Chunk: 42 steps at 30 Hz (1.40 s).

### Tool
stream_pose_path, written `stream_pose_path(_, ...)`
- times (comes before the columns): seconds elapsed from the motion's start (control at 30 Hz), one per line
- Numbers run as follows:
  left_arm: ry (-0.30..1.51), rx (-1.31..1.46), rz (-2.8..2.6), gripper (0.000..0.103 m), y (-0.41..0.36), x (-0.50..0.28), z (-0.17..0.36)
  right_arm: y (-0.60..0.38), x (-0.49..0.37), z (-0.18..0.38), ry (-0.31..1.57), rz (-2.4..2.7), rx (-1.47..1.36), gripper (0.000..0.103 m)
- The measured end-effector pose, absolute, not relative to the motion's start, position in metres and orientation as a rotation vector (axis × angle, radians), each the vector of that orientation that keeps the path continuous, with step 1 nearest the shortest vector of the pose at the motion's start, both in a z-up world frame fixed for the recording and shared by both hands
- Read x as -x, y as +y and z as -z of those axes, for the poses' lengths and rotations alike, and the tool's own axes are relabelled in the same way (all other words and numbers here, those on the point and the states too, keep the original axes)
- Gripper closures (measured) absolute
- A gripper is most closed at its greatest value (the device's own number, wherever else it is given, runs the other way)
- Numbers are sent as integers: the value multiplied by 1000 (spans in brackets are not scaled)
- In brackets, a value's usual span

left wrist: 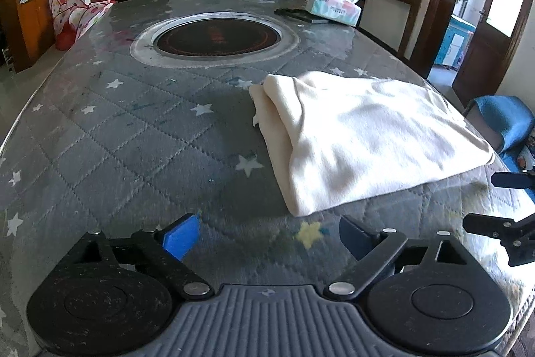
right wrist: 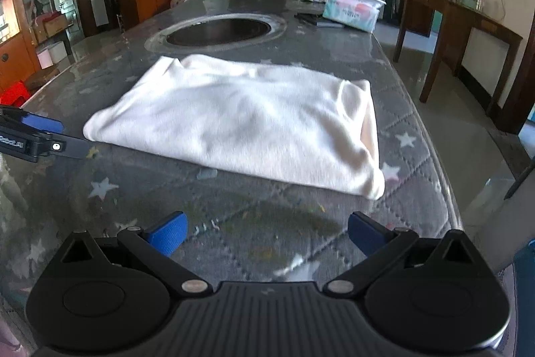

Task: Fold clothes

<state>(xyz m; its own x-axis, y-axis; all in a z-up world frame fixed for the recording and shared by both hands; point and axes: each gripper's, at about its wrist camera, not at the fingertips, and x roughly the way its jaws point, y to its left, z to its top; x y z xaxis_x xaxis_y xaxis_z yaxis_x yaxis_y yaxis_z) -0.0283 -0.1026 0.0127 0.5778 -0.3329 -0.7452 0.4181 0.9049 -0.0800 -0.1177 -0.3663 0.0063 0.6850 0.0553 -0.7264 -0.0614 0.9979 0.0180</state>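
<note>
Right wrist view: cream garment (right wrist: 240,119) lying folded into a flat, several-layer rectangle on the quilted bench (right wrist: 234,223), just short of the round inset cooktop (right wrist: 219,29), toward the right edge. Soft, light, limp, likely to sag and slide apart; best pinched through all layers at the thick rolled right edge or a near corner. Left hand-held gripper (left wrist: 267,236) and right hand-held gripper (right wrist: 267,233) both spread wide, holding nothing, near side of the cloth.
</note>
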Motion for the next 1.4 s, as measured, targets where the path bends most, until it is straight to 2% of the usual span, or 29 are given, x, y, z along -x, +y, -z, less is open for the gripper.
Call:
stream_pose_path(0.2,867,-135,439,6,-100,31,-10,-366,121,-4,804,-48,-3,0)
stream_pose_path(0.37,879,-158,439,0,-97,33,-7,-367,122,-3,796,-43,-10,0)
stream_pose_path(1.4,823,-207,429,0,-97,45,0,-362,121,-2,800,-17,-4,0)
